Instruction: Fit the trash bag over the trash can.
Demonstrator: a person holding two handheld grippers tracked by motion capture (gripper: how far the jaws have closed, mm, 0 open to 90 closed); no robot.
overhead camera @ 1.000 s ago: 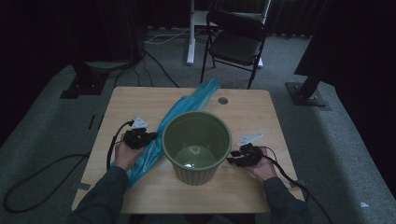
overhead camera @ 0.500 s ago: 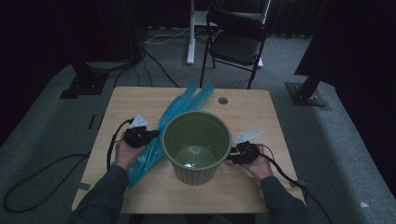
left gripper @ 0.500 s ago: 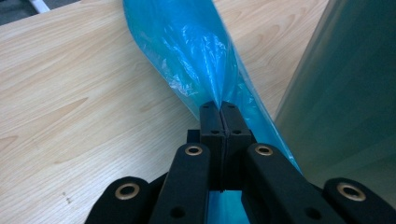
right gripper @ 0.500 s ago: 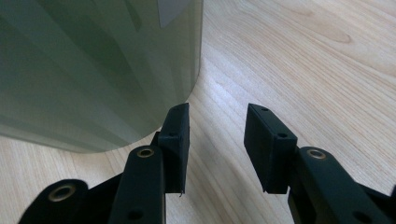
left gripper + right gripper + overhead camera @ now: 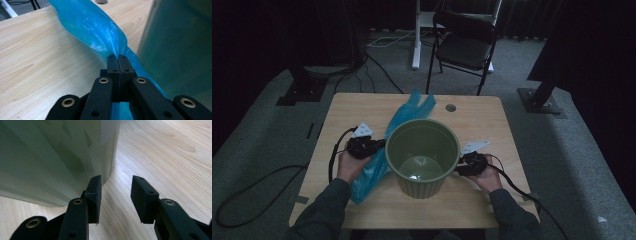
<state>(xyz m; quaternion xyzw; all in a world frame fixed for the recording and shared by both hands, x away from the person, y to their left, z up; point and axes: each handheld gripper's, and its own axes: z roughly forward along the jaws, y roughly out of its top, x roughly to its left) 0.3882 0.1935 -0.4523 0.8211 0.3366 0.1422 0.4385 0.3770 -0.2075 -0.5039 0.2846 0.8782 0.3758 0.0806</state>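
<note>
Two claws at work: left claw (image 5: 117, 65) clamped on the blue plastic bag (image 5: 95, 27), which lies on the surface (image 5: 362, 107) beside the green bin (image 5: 422, 155). Right claw (image 5: 116, 195) stands apart, empty, at the bin's base. Bag-lining step (likely); next, lift the bag over the rim.

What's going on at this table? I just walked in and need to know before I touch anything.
A person sits at the wooden table with a hand-held gripper in each hand. The left hand-held gripper is shut on a blue plastic bag that lies beside a green bin. The right hand-held gripper is open beside the bin's base, gripping nothing. The bin stands upright and the bag is not yet inside it.
</note>
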